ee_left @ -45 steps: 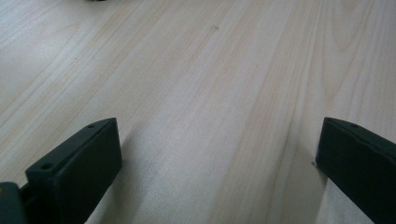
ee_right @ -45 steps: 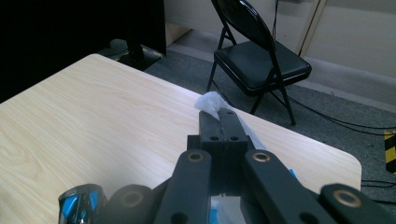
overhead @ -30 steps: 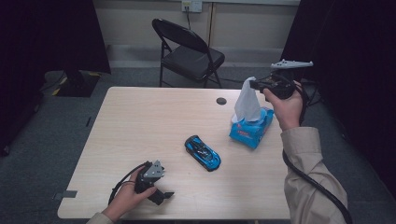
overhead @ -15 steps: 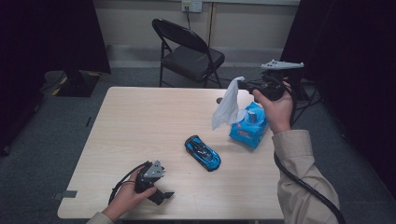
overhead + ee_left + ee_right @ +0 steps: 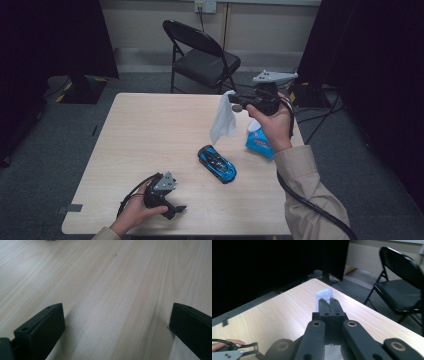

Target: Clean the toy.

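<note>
Light wooden table (image 5: 150, 130), black folding chair (image 5: 202, 57) behind it, grey carpet (image 5: 45, 165), beige wall (image 5: 150, 22), black curtains (image 5: 50, 35)

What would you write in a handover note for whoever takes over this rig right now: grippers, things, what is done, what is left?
Right hand-held gripper: shut on a white wipe, held in the air above the table.
Left hand-held gripper: open, resting on the table near its front edge.
Blue wipe pack lies by the right forearm; blue toy car sits mid-table.
Done: wipe pulled free of the pack.
Left: probably wiping the car or table.
</note>
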Demonstrator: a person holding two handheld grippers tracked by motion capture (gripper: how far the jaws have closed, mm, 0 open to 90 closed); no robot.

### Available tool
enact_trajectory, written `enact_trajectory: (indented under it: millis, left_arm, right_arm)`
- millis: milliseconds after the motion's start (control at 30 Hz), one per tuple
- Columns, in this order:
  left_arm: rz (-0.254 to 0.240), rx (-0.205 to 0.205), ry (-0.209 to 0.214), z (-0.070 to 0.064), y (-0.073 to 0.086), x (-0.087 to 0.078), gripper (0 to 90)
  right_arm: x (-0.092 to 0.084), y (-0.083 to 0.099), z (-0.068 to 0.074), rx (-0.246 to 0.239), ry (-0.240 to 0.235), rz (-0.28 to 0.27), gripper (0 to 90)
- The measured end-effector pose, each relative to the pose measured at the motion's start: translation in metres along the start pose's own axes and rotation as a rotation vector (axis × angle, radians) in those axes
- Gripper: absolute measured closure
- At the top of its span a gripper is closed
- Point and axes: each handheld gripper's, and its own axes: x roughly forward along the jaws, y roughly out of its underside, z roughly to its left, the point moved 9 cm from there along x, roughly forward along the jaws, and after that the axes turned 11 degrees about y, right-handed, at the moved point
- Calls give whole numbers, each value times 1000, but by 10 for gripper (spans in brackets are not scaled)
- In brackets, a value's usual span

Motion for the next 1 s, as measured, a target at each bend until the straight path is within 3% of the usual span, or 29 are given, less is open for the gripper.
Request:
enact_trajectory:
  millis: [433, 533, 600, 633, 700, 767, 1000]
  left_arm:
    - [4, -20, -22, 0, 0, 0, 2]
    - [12, -13, -27, 1, -1, -4, 55]
    - [5, -22, -27, 1, -2, -7, 189]
    - [0, -22, -24, 1, -3, -8, 206]
    - [-5, -27, -31, 3, -3, -11, 140]
    - [-16, -32, -33, 4, -4, -15, 184]
    - [-98, -77, -45, 10, -12, -38, 157]
  right_arm:
    - [16, 8, 46, -28, -111, 2, 900]
    - [19, 10, 58, -46, -131, 4, 900]
    - [22, 12, 67, -58, -146, 7, 900]
    - [23, 14, 71, -61, -154, 9, 900]
    - [27, 17, 77, -56, -169, 11, 900]
    - [29, 21, 82, -51, -183, 12, 900]
    - [40, 36, 106, -55, -245, 30, 900]
